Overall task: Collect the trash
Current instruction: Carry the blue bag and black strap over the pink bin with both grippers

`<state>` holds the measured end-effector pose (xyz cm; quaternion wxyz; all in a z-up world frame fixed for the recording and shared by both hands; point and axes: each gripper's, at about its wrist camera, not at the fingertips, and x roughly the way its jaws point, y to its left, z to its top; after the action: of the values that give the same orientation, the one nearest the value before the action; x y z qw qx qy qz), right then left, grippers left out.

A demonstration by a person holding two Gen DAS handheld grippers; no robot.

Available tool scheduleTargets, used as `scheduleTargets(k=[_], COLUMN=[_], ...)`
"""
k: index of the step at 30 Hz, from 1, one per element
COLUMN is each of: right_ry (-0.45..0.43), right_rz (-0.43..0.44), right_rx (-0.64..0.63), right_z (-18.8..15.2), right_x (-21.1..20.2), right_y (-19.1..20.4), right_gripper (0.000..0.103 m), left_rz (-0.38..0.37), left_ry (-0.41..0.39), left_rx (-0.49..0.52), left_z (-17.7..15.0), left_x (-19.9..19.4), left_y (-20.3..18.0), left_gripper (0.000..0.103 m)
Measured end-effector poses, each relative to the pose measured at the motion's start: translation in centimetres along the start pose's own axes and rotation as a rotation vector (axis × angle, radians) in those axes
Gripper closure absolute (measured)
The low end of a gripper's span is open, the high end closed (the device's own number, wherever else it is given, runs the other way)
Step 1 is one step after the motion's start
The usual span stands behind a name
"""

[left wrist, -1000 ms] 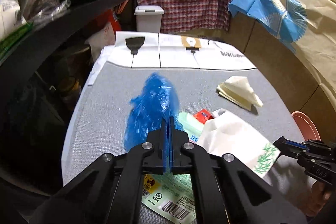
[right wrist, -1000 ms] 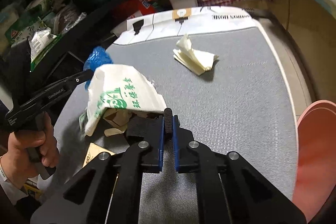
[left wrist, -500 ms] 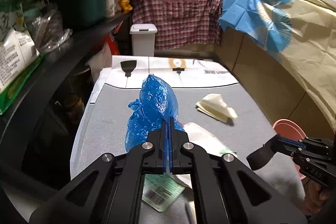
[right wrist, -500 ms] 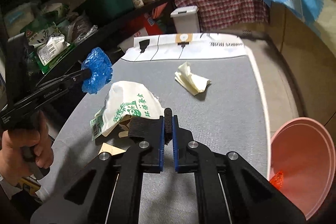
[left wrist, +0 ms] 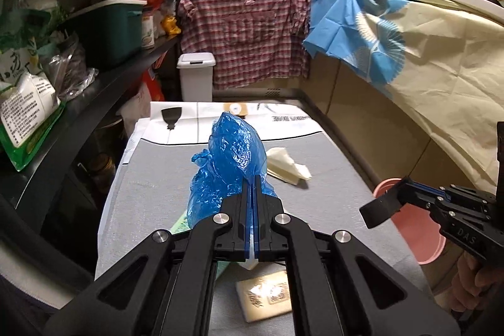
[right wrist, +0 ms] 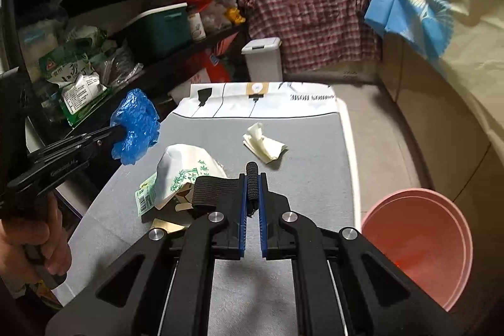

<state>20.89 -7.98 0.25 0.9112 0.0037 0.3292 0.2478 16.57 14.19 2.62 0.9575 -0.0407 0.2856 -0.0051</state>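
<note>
My left gripper (left wrist: 251,180) is shut on a crumpled blue plastic bag (left wrist: 231,159) and holds it well above the grey table (left wrist: 330,178); the bag also shows in the right wrist view (right wrist: 137,126). My right gripper (right wrist: 253,178) is shut on a black elastic band (right wrist: 252,183) above the table's near right part. On the table lie a white bag with green print (right wrist: 186,170), a crumpled cream tissue (right wrist: 263,144) and a label with a barcode (right wrist: 145,197). A pink bin (right wrist: 419,244) stands off the table's right edge.
A dark shelf rack (right wrist: 94,30) full of packets and a green box runs along the left. A white lidded bin (right wrist: 263,59) stands beyond the table's far end. A small cream card (left wrist: 267,299) lies near the table's front. Cloth-draped counters close the right side.
Both grippers have risen and drawn back from the table. The blue bag has gone up with the left gripper. The pink bin has come into fuller view on the right.
</note>
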Motion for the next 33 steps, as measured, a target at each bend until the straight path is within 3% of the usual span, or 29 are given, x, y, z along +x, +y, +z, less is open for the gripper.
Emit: scheduleTargets(k=[17, 33], right_ry=[-0.099, -0.182], right_rz=[-0.127, -0.259], right_rx=[-0.01, -0.01], right_z=[1.3, 2.2], right_x=[-7.7, -14.5], right_y=[-1.4, -6.0], right_gripper=[0.096, 0.096], left_rz=[-0.076, -0.135], left_ry=[-0.033, -0.032], left_rx=[0.021, 0.051], left_z=[0.2, 0.2], left_x=[-3.2, -4.0], left_y=[-4.5, -9.5], left_gripper=[0.102, 0.102])
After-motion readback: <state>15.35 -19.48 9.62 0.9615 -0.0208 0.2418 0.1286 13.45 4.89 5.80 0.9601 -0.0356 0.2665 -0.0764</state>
